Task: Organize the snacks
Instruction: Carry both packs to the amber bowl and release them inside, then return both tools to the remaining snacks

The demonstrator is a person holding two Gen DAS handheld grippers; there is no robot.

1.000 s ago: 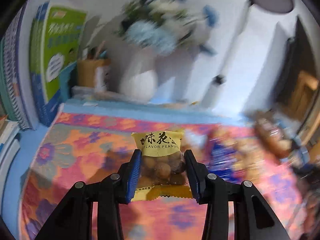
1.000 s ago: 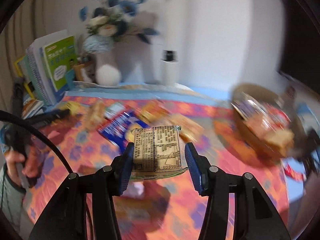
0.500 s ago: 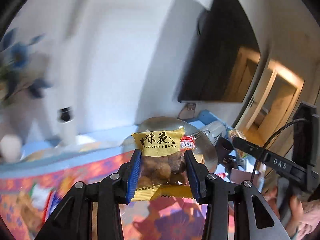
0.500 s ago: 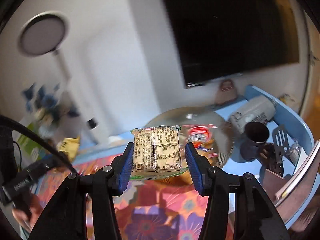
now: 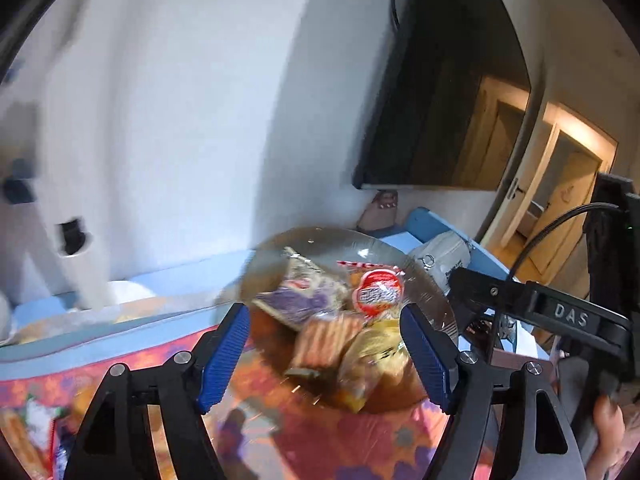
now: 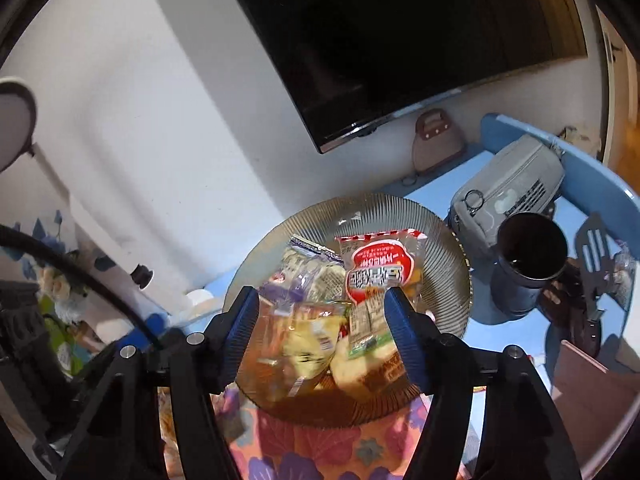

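Observation:
A ribbed glass bowl point(image 6: 444, 240) full of wrapped snacks stands at the far edge of the floral cloth; it also shows in the left wrist view point(image 5: 372, 246). In it lie a red-and-white packet point(image 6: 378, 268), a purple-trimmed packet point(image 6: 308, 272) and a yellow peanut packet point(image 5: 372, 356). My left gripper point(image 5: 326, 354) is open and empty over the bowl's near side. My right gripper point(image 6: 326, 338) is open and empty above the bowl, with a packet with a printed label point(image 6: 366, 320) lying loose below it.
A dark mug point(image 6: 528, 260), a grey pouch point(image 6: 508, 188) and a black spatula point(image 6: 596, 256) sit on the blue tabletop right of the bowl. A dark screen point(image 6: 400, 32) hangs on the wall behind. The right gripper's body point(image 5: 560, 316) is close on the left gripper's right.
Both grippers have opened and let go: the yellow peanut packet and the label-printed packet have dropped into the bowl. Both grippers are now closer over the bowl.

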